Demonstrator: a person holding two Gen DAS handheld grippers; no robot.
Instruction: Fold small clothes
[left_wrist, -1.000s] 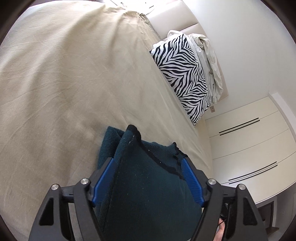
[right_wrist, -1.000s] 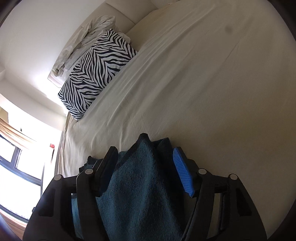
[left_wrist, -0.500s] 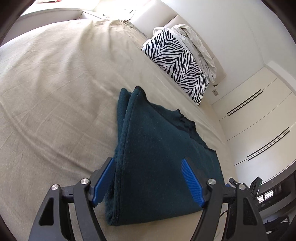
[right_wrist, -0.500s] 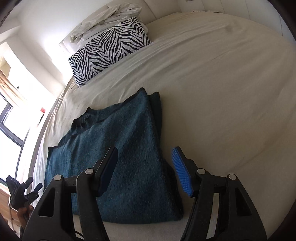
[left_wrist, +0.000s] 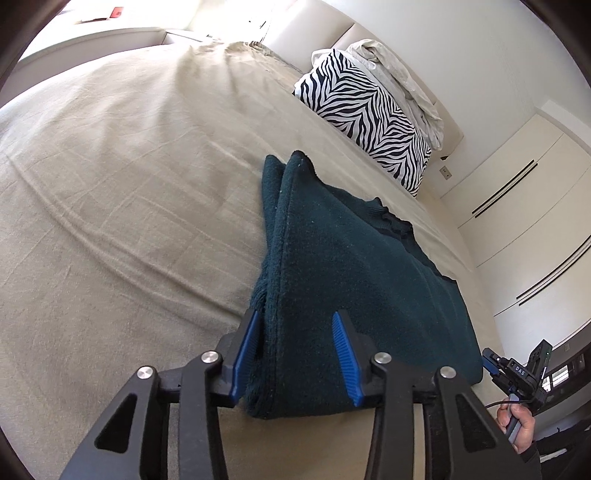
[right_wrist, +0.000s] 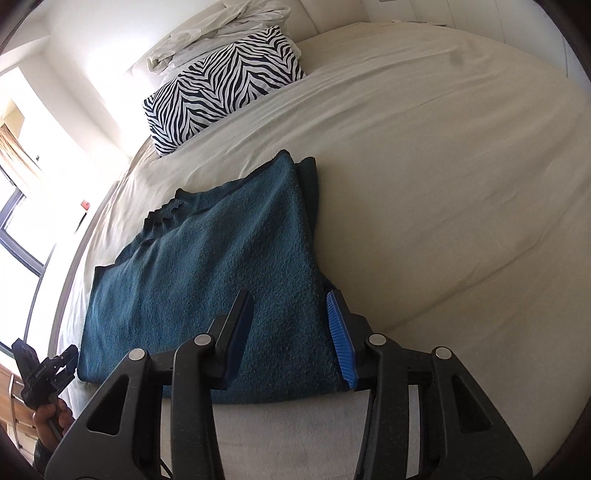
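The left gripper (left_wrist: 297, 354) tilts downward, its blue pads (left_wrist: 246, 354) parted, jaws having just been closing with dark teal cloth between them; the right gripper (right_wrist: 291, 338) does likewise; a hand (right_wrist: 50, 417) grips each handle.

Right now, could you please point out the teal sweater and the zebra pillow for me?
teal sweater (right_wrist: 207, 266), right wrist view, middle of its top layer.
zebra pillow (left_wrist: 365, 114), left wrist view, centre of its striped face.
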